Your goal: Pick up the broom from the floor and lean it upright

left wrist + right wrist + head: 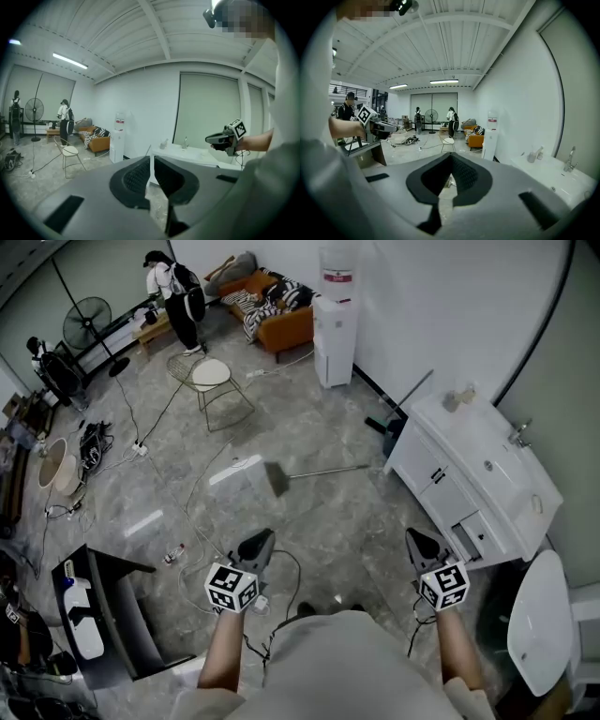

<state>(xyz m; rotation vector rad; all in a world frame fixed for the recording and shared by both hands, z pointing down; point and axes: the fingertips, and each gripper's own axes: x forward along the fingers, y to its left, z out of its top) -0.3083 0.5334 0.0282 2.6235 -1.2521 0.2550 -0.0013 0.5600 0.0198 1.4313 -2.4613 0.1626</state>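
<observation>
The broom (314, 472) lies flat on the grey marble floor in the head view, its dark head toward the left and its thin handle running right toward the white vanity (487, 474). My left gripper (260, 542) hovers well short of the broom head, its jaws shut with nothing between them. At the same height my right gripper (415, 540) is held short of the vanity's front corner, also shut and empty. From the left gripper view, the left gripper (151, 159) faces the vanity, and the right gripper (225, 138) shows at the right.
A long-handled tool (405, 401) leans against the vanity's far end. A water dispenser (335, 324), an orange sofa (281, 320) and a wire chair (216, 381) stand beyond. Cables trail over the floor at left, next to a black desk (112, 615). A person (178, 296) stands far off.
</observation>
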